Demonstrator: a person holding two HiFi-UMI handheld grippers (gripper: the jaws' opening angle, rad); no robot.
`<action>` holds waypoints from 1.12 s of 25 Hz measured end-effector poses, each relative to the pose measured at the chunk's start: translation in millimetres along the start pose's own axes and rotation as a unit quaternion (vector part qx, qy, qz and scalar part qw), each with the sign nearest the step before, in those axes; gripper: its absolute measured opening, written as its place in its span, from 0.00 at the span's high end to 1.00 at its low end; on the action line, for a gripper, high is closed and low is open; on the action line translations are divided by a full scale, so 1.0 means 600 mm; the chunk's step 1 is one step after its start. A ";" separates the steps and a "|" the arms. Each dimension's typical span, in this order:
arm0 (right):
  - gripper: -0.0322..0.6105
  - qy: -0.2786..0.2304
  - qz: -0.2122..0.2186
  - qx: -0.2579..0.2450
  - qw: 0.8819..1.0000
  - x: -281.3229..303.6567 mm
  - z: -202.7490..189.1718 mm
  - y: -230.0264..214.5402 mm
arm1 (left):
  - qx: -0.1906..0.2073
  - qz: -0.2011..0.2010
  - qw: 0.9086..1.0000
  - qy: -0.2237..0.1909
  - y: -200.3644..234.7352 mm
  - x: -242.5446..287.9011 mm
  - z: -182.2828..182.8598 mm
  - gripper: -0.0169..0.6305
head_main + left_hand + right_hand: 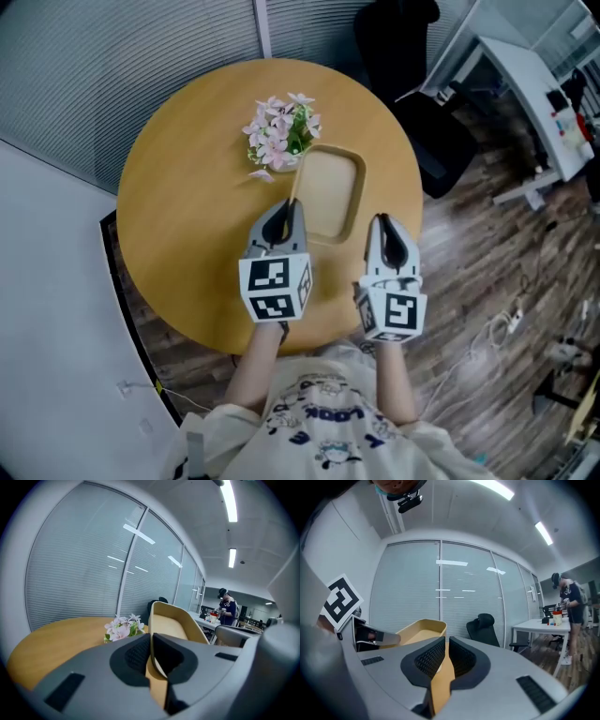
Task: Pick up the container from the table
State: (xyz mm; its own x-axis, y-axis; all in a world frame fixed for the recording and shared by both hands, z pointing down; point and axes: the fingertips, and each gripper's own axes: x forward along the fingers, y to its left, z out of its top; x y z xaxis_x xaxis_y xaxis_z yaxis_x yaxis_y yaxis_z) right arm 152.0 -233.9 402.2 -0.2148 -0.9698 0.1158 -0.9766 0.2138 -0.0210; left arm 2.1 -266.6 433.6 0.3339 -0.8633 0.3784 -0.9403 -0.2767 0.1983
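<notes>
The container (328,187) is a shallow tan tray with rounded corners on the round wooden table (187,187). My left gripper (292,202) is shut on its left rim. In the left gripper view the container (171,623) rises tilted from the jaws of the left gripper (151,644), which pinch its thin wall. My right gripper (379,220) is at the tray's near right corner. In the right gripper view the right gripper (446,653) has its pads nearly together with a tan strip between them, and the container (419,630) spreads away to the left.
A small bunch of pink flowers (281,131) lies on the table just beyond the tray, also as flowers (123,627). A black office chair (412,56) stands behind the table, a white desk (534,84) at far right. A person (572,606) stands at a distant desk.
</notes>
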 end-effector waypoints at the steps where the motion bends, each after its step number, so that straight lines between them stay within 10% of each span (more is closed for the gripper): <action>1: 0.91 -0.007 0.002 0.001 1.000 -0.004 0.012 0.007 | 0.001 0.000 1.000 -0.007 0.001 -0.009 0.009 0.95; 28: 0.91 -0.083 -0.028 -0.015 0.996 -0.048 0.138 0.027 | 0.010 -0.010 0.994 -0.109 0.007 -0.128 0.123 0.95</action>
State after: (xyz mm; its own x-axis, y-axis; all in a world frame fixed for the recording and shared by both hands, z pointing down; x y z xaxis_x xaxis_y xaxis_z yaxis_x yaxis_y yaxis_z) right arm 142.1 -212.4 316.3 -0.1593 -0.9859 -0.0507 -0.9872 0.1590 0.0106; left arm -32.2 -232.6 338.3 0.3323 -0.9277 0.1700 -0.9354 -0.3010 0.1856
